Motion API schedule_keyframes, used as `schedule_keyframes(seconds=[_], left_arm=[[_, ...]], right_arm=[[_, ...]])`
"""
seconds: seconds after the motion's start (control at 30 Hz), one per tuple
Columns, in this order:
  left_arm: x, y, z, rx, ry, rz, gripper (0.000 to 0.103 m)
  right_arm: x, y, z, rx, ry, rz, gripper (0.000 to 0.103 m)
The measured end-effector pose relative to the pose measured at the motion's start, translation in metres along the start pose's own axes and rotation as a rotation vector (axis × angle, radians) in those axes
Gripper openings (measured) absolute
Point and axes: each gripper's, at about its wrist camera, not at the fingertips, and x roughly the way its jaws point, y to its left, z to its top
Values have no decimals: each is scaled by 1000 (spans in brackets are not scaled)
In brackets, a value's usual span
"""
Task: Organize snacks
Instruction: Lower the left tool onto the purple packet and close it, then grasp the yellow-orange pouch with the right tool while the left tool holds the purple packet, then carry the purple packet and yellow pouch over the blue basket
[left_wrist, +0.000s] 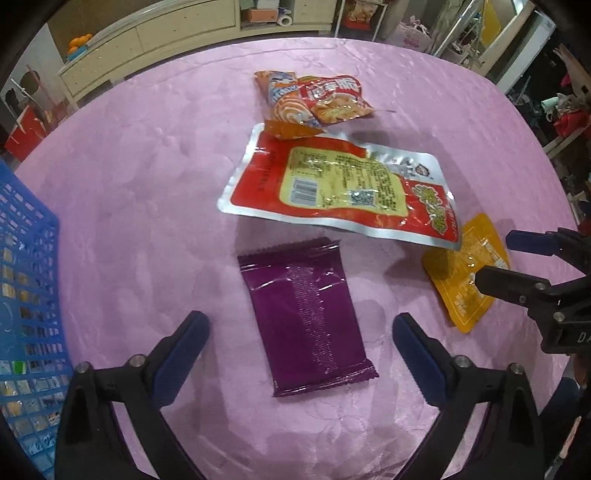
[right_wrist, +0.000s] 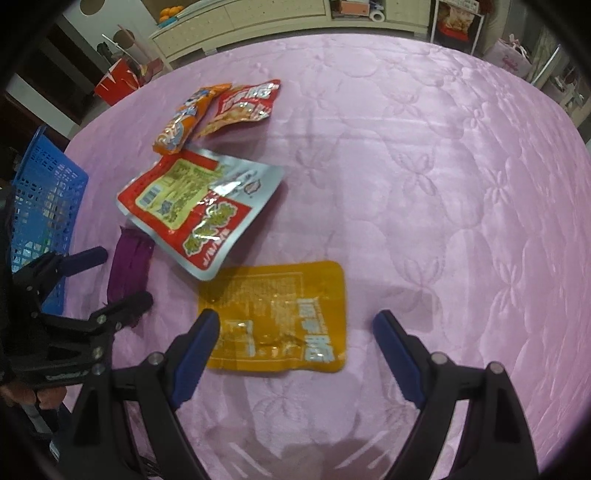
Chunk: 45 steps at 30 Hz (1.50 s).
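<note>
A purple snack packet (left_wrist: 306, 317) lies flat on the pink tablecloth, between the open fingers of my left gripper (left_wrist: 301, 325). A yellow packet (right_wrist: 275, 314) lies in front of my open right gripper (right_wrist: 295, 325); it also shows in the left wrist view (left_wrist: 465, 273). A large red and silver packet (left_wrist: 340, 188) lies beyond both, its corner over the yellow packet. Two small orange and red packets (left_wrist: 310, 99) lie farther back. A blue mesh basket (left_wrist: 26, 295) stands at the left. Both grippers are empty.
The round table (right_wrist: 424, 166) has a pink quilted cloth. The right gripper (left_wrist: 532, 266) shows at the right edge of the left wrist view. A cream cabinet (left_wrist: 177, 33) and clutter stand behind the table.
</note>
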Motion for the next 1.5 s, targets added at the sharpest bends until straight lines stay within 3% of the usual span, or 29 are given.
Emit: schedule_keyframes(seconds=[0.13,0.23,0.37,0.67,0.77,0.83,1.0,1.2,1.37,1.5], left_arm=[[-3,5,0,16,0,56,74],[-10,15,-4,14,-30,56,45],[-15,36,-8,-43,-33,-16,44],[-19,46,-21,-9,-60,-24,44],[-23,45,-30,8,-68,-21,44],[-24,42,-33,15,-73,-20,44],[-27,37,-44,21,-77,-26,44],[-54,35,-55,22,-99,-78,44],[-95,42,-65,42,-115,-106,44],[-130,50,-72,67,-139,-75,44]], right_arm=[[11,19,4,-18,20,-58,90],[18,33,7,-38,36,-69,94],[32,57,10,-54,44,-110,101],[46,89,3,-124,-30,-159,100],[44,100,-4,-190,-37,-144,87],[34,100,-11,-226,-39,-134,56],[31,107,-15,-227,-39,-119,16],[3,99,-27,-202,-70,-37,14],[-31,136,-42,-277,-85,-24,14],[-60,164,-42,-324,-108,-17,14]])
